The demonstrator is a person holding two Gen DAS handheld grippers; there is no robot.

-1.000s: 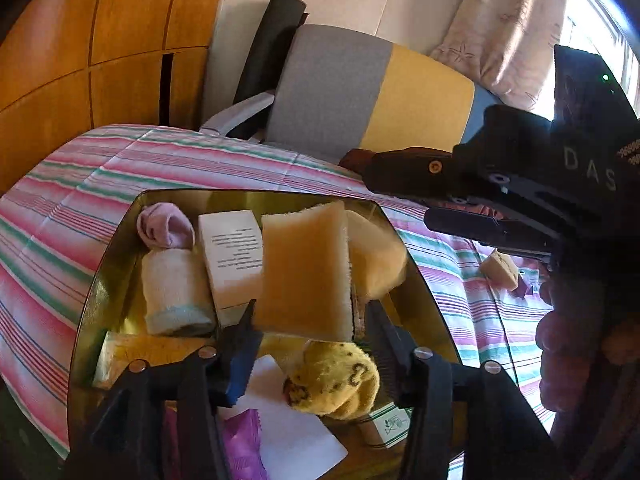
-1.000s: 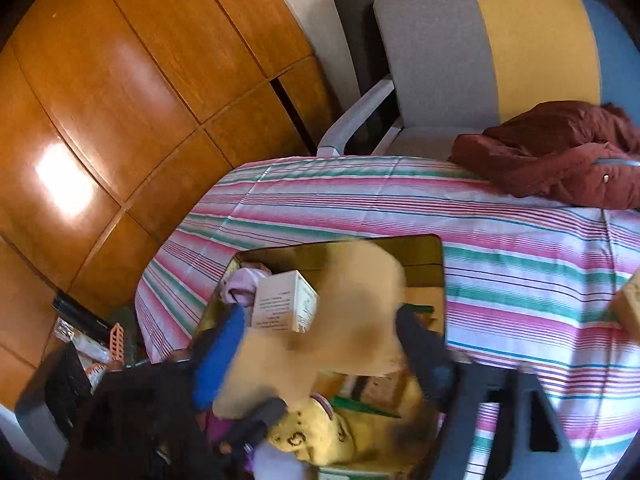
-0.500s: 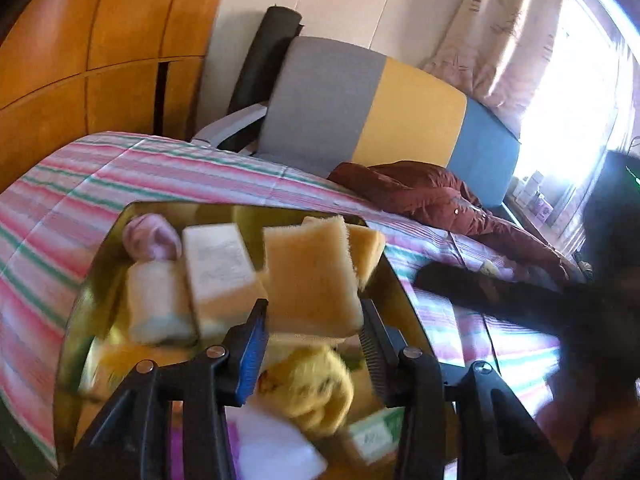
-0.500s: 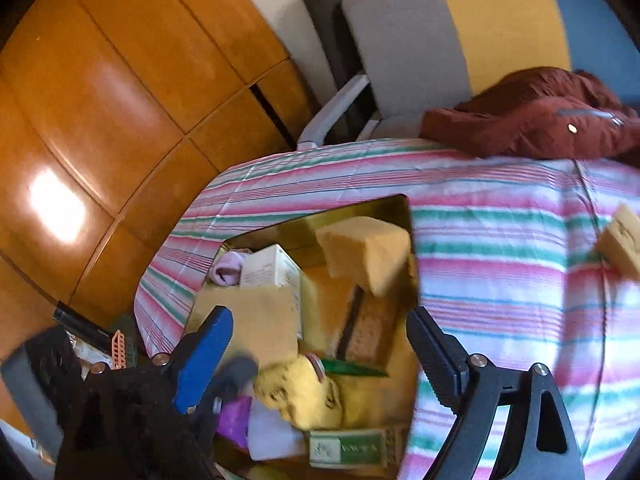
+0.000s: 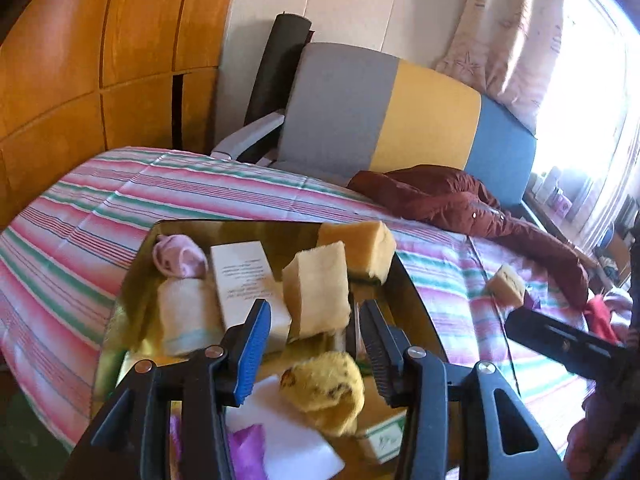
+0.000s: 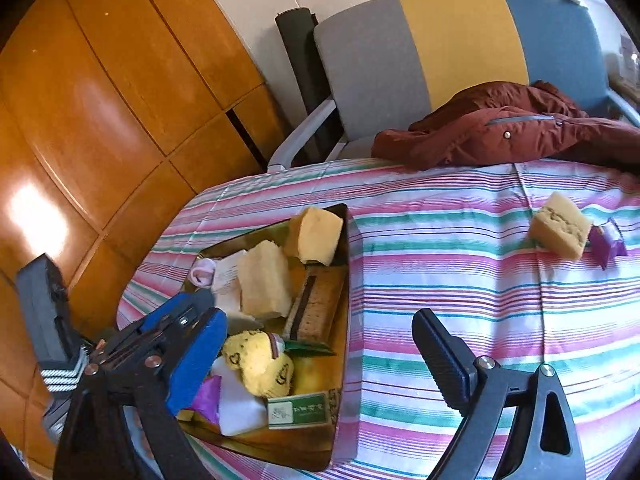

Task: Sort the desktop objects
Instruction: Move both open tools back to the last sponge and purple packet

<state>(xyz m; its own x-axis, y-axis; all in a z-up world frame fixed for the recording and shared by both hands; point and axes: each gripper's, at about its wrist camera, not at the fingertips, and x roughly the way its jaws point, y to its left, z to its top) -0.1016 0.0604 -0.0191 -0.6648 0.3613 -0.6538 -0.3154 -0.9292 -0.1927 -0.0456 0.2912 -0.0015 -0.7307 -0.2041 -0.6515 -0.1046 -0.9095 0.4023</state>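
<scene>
Striped pink-green-white cloth covers the tabletop (image 6: 460, 280); wood-panel wall to the left, a grey-yellow-blue chair (image 6: 440, 44) behind with a maroon jacket (image 6: 512, 128) draped from its seat onto the cloth.

Gold tray (image 6: 340, 360) sits at the tabletop's left end, long axis running away from the cameras. Inside: an upright yellow sponge (image 5: 318, 288) standing on end, long axis vertical; a second sponge (image 5: 360, 250) tilted against the far right corner; a white box (image 5: 244, 280) lying lengthwise along the tray; a rolled white towel (image 5: 186, 316) beside it; a pink sock ball (image 5: 178, 256) at the far left; a yellow plush (image 6: 260, 362) near the front; a green-label box (image 6: 300, 410) at the front edge.

Another sponge (image 6: 560, 230) lies on the cloth well right of the tray, touching a purple wrapper (image 6: 608, 242).

Left gripper (image 5: 316, 344) hovers over the tray, jaws apart on either side of the upright sponge, gripping nothing. Right gripper (image 6: 320, 360) jaws spread wide, empty, over the tray's right rim.
</scene>
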